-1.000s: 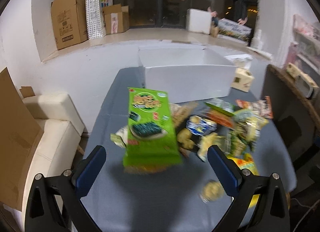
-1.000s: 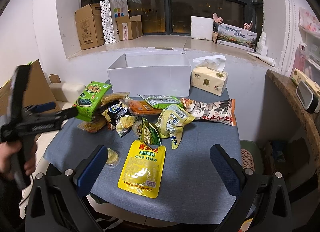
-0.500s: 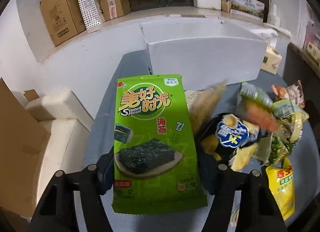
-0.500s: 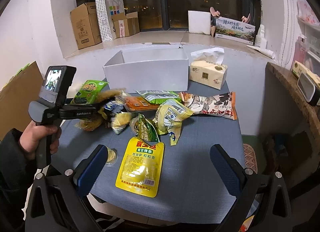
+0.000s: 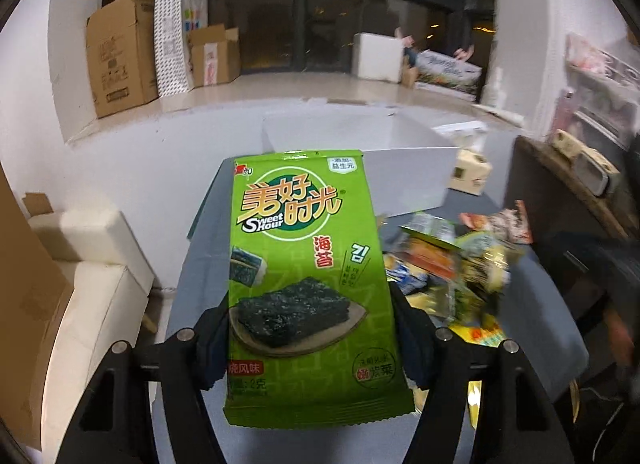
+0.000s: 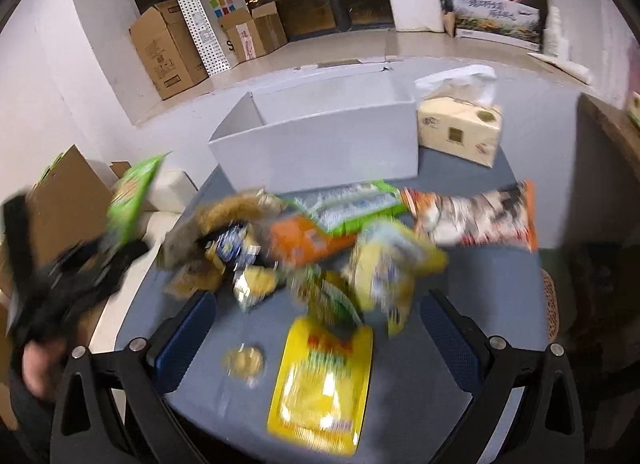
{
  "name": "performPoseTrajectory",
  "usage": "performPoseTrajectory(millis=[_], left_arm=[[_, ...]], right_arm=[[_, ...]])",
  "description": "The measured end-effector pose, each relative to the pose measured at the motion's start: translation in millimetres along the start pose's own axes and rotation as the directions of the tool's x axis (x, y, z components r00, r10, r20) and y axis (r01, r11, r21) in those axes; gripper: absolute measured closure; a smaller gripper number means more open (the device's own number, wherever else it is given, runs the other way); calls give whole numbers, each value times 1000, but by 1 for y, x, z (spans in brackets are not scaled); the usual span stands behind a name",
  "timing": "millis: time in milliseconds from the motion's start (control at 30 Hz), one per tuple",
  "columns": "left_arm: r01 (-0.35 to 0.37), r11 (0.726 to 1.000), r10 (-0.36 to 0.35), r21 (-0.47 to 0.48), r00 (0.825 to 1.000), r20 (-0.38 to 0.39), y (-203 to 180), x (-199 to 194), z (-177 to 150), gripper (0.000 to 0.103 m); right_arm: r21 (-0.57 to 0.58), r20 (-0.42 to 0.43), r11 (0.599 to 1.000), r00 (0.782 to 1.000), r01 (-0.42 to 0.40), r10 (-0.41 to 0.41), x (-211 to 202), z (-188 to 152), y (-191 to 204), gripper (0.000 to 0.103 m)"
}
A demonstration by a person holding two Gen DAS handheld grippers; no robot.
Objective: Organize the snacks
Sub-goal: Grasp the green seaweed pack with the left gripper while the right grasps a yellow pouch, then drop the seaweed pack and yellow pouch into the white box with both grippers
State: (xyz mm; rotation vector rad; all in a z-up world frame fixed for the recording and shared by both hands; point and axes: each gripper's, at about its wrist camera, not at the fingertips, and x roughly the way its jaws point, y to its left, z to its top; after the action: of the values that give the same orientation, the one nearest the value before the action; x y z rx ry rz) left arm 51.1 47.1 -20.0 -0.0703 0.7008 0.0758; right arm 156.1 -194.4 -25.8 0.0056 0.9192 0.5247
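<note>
Seaweed packet (image 5: 308,284) hides left tongs' (image 5: 310,344) pads; snack pile (image 6: 304,256) blurred

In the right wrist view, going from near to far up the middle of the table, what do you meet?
Yellow snack pouch → orange packet → green-and-white packet → white box → windowsill.

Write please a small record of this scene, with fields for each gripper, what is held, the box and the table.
left gripper: shut on green seaweed packet, lifted off the table
right gripper: open, empty, above yellow packet
white box: open top, at the table's far side; inside not visible
tissue pack: beside the box
table: blue cloth, loose snack packets in a pile
</note>
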Motion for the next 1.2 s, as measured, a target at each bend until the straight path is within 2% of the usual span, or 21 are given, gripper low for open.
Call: performPoseTrajectory(millis=[67,200,300,333,400,433,500,633,767,833,933,1033,1133,1200], left_arm=[[22,1000,-22,16,1000,21,-4,-15,-7,31],[57,998,-58,12,998,37,-1,-31,-16,31],[72,997,-73,13,997,39,0,-34,-19,31],[72,997,-73,16,997,37,0,-33,-19,31],[69,997,-70,21,997,38,1,-32,-18,31],[72,997,-73,20,997,36,1,-31,-18,31],[81,997,-81,15,996,35,3,-29,-16,31],[98,995,-98,3,994,38,7,-25,-9,31],[106,994,-106,11,993,55,7,-14,21,31],[111,994,-112,13,992,60,5,-3,44,31],[112,993,-114,22,991,65,1,20,80,31],[99,995,-100,21,994,52,-2,55,121,31],[74,997,-75,15,997,21,-4,94,156,31],[65,998,-65,19,998,6,-4,114,174,31]], right_arm=[[67,-44,997,998,44,-41,20,14,-16,0],[197,-116,979,993,51,-29,54,14,-44,0],[284,-149,959,988,10,34,72,5,-54,1],[301,-152,954,987,1,47,77,2,-55,5],[305,-173,952,984,9,46,86,-3,-58,40],[301,-161,954,986,-1,51,85,-3,-58,41],[265,-157,964,987,4,39,81,-2,-55,51],[229,-79,973,996,-33,52,46,4,-51,55],[203,30,978,998,-54,49,9,21,-51,55],[185,89,979,993,-88,73,-6,39,-48,55],[171,133,979,987,-112,90,-14,68,-42,55],[175,172,975,979,-138,108,-5,107,-40,55],[187,148,970,981,-154,128,22,148,-35,55],[185,134,974,985,-129,105,33,164,-30,55]])
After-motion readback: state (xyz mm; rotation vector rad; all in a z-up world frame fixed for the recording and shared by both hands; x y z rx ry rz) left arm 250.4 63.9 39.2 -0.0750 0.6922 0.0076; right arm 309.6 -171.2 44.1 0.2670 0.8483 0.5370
